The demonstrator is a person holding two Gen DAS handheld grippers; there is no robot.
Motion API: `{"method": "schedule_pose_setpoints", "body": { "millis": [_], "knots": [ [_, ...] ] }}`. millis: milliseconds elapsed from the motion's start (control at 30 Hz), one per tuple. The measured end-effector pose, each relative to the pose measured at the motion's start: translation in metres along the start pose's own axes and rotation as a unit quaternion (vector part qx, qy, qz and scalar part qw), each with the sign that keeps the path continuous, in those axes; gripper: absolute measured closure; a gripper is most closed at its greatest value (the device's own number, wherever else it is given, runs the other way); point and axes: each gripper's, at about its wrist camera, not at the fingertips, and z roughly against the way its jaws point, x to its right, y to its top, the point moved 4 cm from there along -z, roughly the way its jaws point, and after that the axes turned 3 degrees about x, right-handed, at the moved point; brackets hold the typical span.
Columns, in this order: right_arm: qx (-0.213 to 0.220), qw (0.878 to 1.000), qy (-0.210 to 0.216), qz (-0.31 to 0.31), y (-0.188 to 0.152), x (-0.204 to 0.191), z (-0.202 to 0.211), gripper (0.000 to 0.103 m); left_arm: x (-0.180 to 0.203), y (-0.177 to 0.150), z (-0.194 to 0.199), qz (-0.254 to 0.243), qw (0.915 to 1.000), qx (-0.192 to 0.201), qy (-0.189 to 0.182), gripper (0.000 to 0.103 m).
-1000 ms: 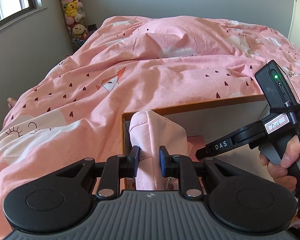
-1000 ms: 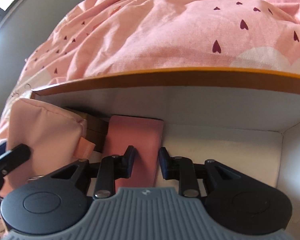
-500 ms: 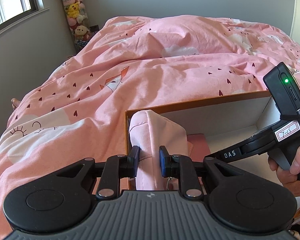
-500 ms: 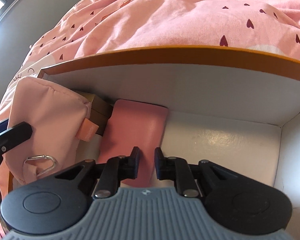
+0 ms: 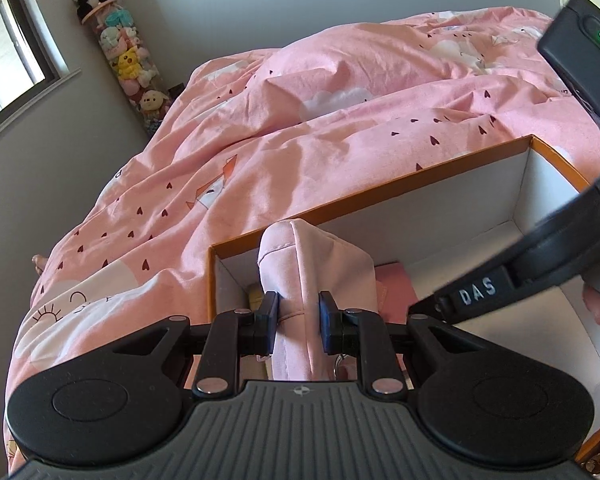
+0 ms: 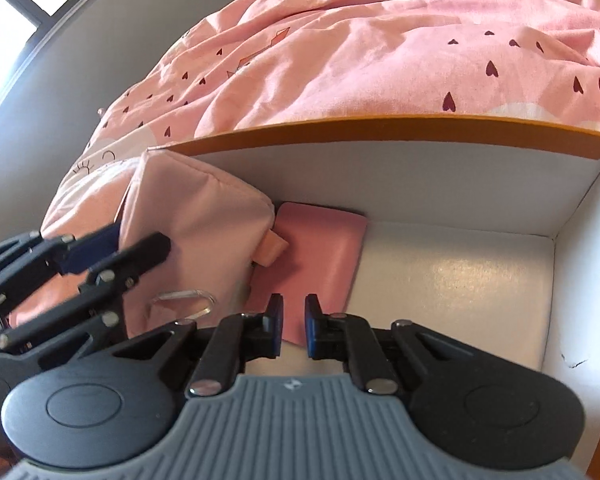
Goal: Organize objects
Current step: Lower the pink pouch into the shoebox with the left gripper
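Note:
An open box with an orange rim point(image 5: 379, 200) point(image 6: 379, 128) and white inside lies on a pink bedspread. My left gripper point(image 5: 298, 308) is shut on a soft pink pouch point(image 5: 319, 256), holding it upright at the box's left end. The right wrist view shows that pouch point(image 6: 196, 216) with a metal clip point(image 6: 184, 302) hanging from it, and the left gripper point(image 6: 100, 256) clamped on it. A flat pink wallet point(image 6: 319, 248) point(image 5: 393, 280) lies on the box floor beside the pouch. My right gripper point(image 6: 293, 316) hovers above the wallet's near end, shut with nothing between its fingers.
The box floor point(image 6: 459, 280) right of the wallet is bare white. A yellowish item point(image 5: 256, 296) sits low in the box's left corner behind the pouch. A tube of plush toys point(image 5: 128, 64) stands by the wall near a window. A hand point(image 5: 599, 312) holds the right gripper's handle.
The right gripper's jaws closed and it drew up and back from the wallet, which stays on the box floor. The left gripper rolled and shifted with the pouch still held.

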Motion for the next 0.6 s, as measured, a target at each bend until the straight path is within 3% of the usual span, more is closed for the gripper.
{"method": "schedule_pose_setpoints", "body": {
  "millis": [167, 267, 333, 467, 600],
  "knots": [
    [0.006, 0.998, 0.038, -0.046, 0.006, 0.001, -0.003, 0.092, 0.022, -0.01, -0.011, -0.042, 0.9991, -0.003, -0.003, 0.08],
    [0.004, 0.999, 0.024, -0.039, 0.006, -0.001, -0.009, 0.092, 0.029, -0.013, -0.01, -0.049, 0.9987, 0.008, -0.009, 0.075],
    [0.003, 0.999, 0.02, -0.036, 0.005, -0.001, -0.011, 0.093, 0.028, -0.012, -0.006, -0.031, 0.9986, 0.009, -0.042, 0.069],
    [-0.002, 0.999, 0.008, -0.039, 0.001, 0.007, -0.012, 0.094, 0.02, -0.007, 0.002, 0.012, 0.9947, 0.006, -0.102, 0.068],
    [0.01, 0.999, -0.009, -0.042, 0.001, 0.016, 0.006, 0.092, 0.012, -0.007, 0.003, 0.084, 0.9787, -0.007, -0.187, 0.068]
  ]
}}
